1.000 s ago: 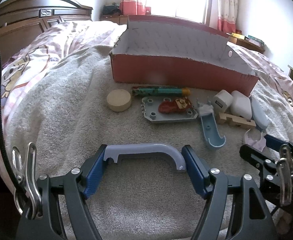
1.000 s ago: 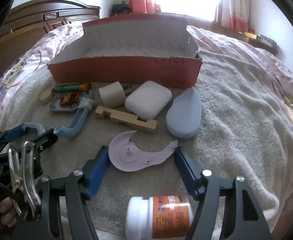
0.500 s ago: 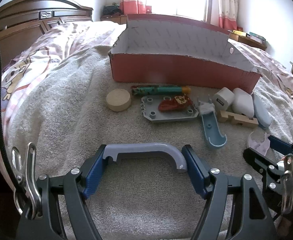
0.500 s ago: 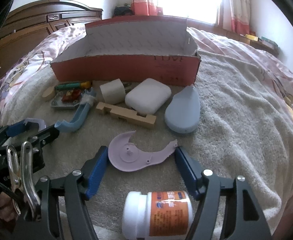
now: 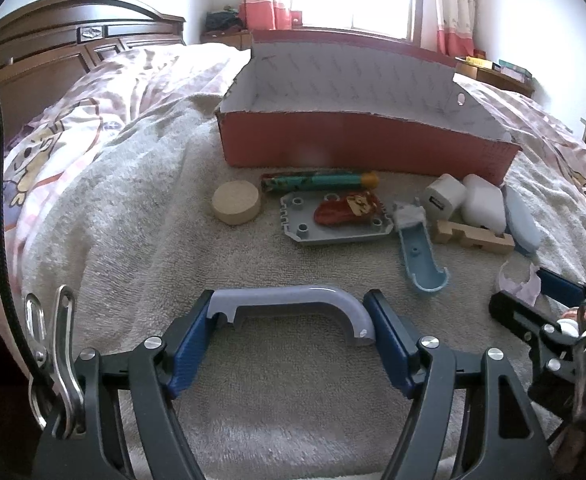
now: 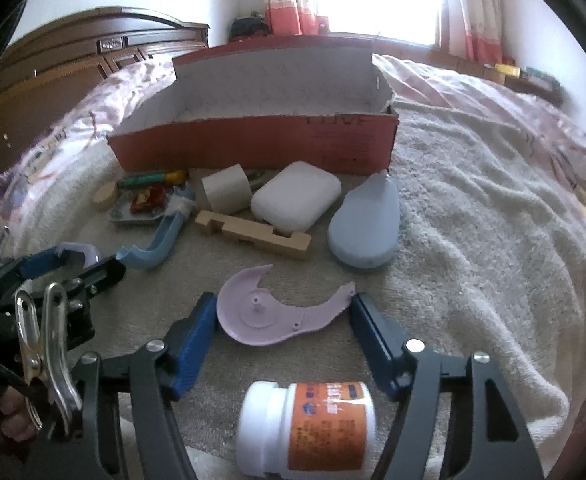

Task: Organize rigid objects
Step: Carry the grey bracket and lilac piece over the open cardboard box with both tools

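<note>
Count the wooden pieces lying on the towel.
2. The round wooden disc lies left of the grey plate; the notched wooden block lies in front of the white case. Others may be hidden behind things.

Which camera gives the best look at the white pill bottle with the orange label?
The right wrist view: the pill bottle lies on its side close up, label showing. In the left wrist view only a white sliver shows behind the right claw.

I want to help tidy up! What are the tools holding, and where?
Left tool: handle, pinched at its two ends. Right tool, jaws closing: lilac piece between them, gripped edge to tip.
</note>
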Tool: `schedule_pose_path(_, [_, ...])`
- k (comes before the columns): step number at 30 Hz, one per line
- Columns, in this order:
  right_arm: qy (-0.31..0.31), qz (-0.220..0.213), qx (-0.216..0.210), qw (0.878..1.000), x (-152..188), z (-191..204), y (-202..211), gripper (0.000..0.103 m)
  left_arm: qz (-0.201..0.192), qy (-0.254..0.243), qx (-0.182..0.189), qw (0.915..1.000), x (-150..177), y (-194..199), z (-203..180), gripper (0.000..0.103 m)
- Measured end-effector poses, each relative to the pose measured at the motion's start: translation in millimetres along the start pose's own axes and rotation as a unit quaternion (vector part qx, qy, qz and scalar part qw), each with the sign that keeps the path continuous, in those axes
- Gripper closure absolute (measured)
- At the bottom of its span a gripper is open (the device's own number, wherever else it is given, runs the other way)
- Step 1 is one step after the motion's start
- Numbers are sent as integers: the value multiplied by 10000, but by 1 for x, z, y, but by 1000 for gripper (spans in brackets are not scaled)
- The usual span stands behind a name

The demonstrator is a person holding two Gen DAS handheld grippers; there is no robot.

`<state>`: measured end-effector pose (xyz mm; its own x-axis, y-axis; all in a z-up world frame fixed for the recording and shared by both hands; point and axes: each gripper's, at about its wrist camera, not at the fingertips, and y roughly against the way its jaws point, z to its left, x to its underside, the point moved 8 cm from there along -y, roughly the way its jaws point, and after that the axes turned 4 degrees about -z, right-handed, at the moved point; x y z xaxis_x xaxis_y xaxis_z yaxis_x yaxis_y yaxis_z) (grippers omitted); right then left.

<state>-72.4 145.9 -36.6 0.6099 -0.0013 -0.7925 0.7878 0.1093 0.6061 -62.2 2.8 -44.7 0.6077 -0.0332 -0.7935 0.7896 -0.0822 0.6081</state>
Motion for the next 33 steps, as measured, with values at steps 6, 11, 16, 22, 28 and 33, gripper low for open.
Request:
schedule_pose_path(6, [-155, -77, -354, 9992, -5, -2, 9, 32, -135, -207, 134, 9996, -11, 20, -14, 28])
schedule_pose_path(11, [-208, -290, -567, 9978, -14, -7, 23, 32, -194, -316, 171, 9992, -29, 28, -23, 28])
schedule_pose_path(16, [-207, -446, -636, 9968, -27, -12, 32, 32, -177, -305, 307, 9989, -52, 27, -29, 28])
schedule_pose_path(22, [-197, -510, -708, 9960, -51, -21, 31, 32, -167, -268, 442, 9985, -81, 17, -37, 28])
schedule_pose_path(28, [-148, -509, -751, 9958, -79, -25, 23, 32, -187, -299, 409, 9985, -106, 1, -39, 28])
schedule_pose_path(33, [-187, -458, -792, 9956, -104, -27, 9, 32, -152, -296, 422, 9986, -121, -15, -42, 28])
